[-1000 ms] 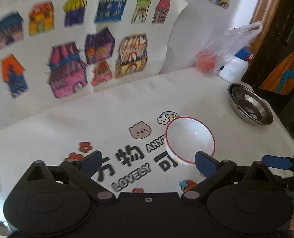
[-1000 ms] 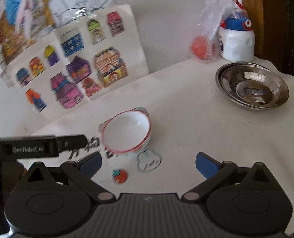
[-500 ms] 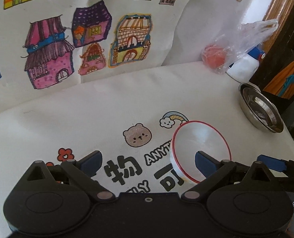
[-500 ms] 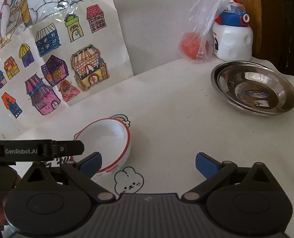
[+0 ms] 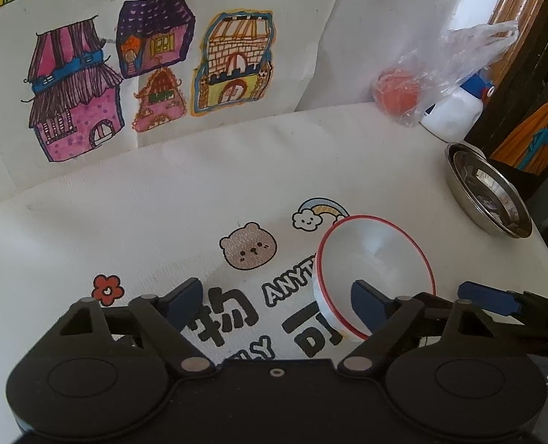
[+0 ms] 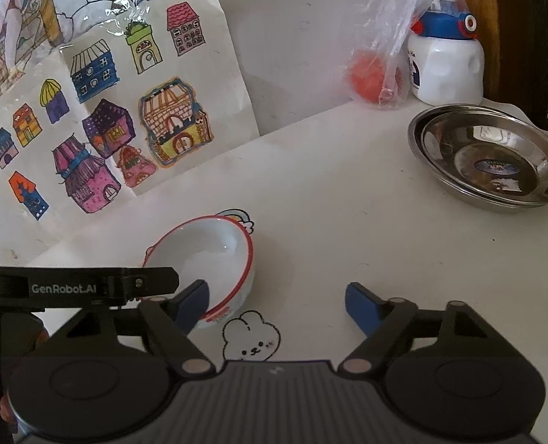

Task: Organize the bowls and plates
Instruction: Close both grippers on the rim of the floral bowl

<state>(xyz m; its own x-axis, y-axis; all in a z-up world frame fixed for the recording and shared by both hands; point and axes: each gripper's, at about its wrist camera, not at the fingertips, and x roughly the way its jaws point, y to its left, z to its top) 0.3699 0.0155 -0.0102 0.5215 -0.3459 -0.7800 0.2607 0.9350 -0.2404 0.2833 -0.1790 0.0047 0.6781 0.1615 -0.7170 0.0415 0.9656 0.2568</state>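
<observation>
White china with a red rim, the bowl sits on the printed tablecloth at the front right of the left gripper. That gripper is held low over the cloth, tipped down and forward, its blue-padded fingers spread wide and holding nothing. Its right finger hangs over the bowl's near rim; whether it touches the china cannot be told.

The right gripper is level with it on the other side, also pitched down toward the table, jaws wide apart and empty. In its view the bowl lies ahead to the left, right at its left fingertip, and the left gripper's black finger comes in from the left edge across the bowl's near-left rim. A bare stretch of cloth lies between the right gripper's own fingers.

Well ahead and to the right of the right gripper, two steel plates sit nested near the table's far corner. Beyond them stand a white bottle with a blue cap and a clear bag holding something orange. A sheet of drawn houses leans against the wall ahead to the left.
</observation>
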